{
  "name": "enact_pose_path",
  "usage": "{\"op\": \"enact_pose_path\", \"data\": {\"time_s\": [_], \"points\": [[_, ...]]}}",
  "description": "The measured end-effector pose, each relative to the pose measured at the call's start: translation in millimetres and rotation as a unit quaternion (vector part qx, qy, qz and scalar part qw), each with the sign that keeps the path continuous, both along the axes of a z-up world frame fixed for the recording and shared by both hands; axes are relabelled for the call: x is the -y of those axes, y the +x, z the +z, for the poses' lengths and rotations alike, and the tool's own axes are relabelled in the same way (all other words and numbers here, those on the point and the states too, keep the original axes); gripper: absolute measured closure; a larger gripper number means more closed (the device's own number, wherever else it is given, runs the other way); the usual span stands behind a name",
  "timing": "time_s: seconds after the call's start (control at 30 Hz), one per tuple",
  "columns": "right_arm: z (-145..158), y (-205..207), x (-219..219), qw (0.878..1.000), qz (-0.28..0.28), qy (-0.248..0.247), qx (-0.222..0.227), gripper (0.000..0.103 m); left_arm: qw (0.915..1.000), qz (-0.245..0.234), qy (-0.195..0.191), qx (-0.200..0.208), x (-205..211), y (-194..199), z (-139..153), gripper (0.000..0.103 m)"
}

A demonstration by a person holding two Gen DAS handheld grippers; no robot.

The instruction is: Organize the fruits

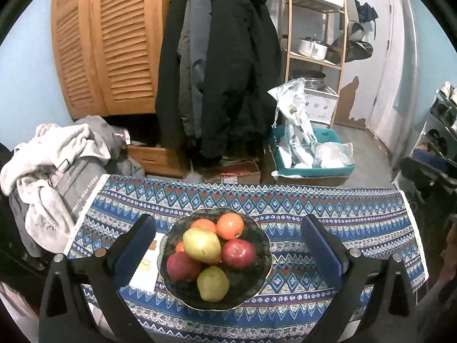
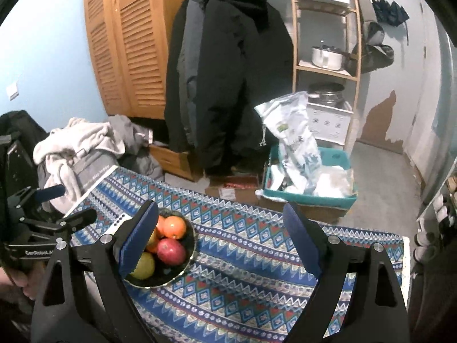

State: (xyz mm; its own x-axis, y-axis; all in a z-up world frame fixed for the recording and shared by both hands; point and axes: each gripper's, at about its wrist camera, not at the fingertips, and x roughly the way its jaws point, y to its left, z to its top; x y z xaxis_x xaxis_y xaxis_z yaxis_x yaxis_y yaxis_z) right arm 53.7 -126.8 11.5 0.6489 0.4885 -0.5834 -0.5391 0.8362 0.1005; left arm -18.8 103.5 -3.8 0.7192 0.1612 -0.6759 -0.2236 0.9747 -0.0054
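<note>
We saw the fruits gathered in a dark bowl (image 1: 258, 283) at the lower centre of the left wrist view, resting on the patterned blue cloth (image 1: 328, 208) that covered the surface. In the bowl lay two red apples (image 1: 238, 253), one at the right and one at the lower left, two yellow-green pears (image 1: 202, 244), one on top of the heap and one at the bowl's near edge, and oranges (image 1: 230, 225) at the back. A white card (image 1: 145, 277) lay on the cloth just left of the bowl, partly behind a jaw.

Our left gripper (image 1: 225, 245) hovered above the bowl with its jaws spread wide, one on each side of the bowl and pressing on nothing. In the right wrist view, the same bowl (image 2: 188, 253) sat at the lower left, partly hidden by that gripper's left jaw. Our right gripper (image 2: 222, 240) stood over bare cloth to the right of the bowl, jaws apart and empty. The left gripper showed there too, at the left edge of the frame.

Beyond the surface, dark coats (image 1: 222, 65) hung at the upper centre, a louvred wooden cupboard (image 1: 108, 43) stood at the upper left, a heap of pale clothes (image 1: 54, 165) lay at the left, and a teal crate (image 1: 340, 168) with bags sat on the floor at the right.
</note>
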Motion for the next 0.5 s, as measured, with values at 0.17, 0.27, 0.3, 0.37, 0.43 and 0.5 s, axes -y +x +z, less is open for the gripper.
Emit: {"op": "enact_pose_path", "data": {"time_s": [0.17, 0.27, 0.3, 0.37, 0.43, 0.5], "points": [[-3, 6, 11, 1.0, -0.006, 0.003, -0.004, 0.015, 0.9999, 0.001, 0.016, 0.001, 5, 1, 0, 0.001], [-7, 7, 13, 1.0, -0.007, 0.003, -0.009, 0.015, 0.9997, 0.0, 0.023, 0.002, 9, 1, 2, 0.001], [-8, 7, 13, 1.0, -0.007, 0.002, -0.009, 0.015, 0.9997, 0.0, 0.023, 0.002, 9, 2, 2, 0.001], [-9, 8, 14, 1.0, -0.007, 0.0, -0.01, 0.015, 0.9997, -0.003, 0.024, 0.001, 10, 2, 2, 0.001], [-9, 7, 14, 1.0, -0.007, 0.0, -0.01, 0.015, 0.9997, -0.004, 0.022, 0.003, 12, 2, 3, 0.001], [-9, 7, 14, 1.0, -0.006, 0.0, -0.011, 0.015, 0.9997, -0.004, 0.025, 0.004, 13, 2, 4, 0.001]]}}
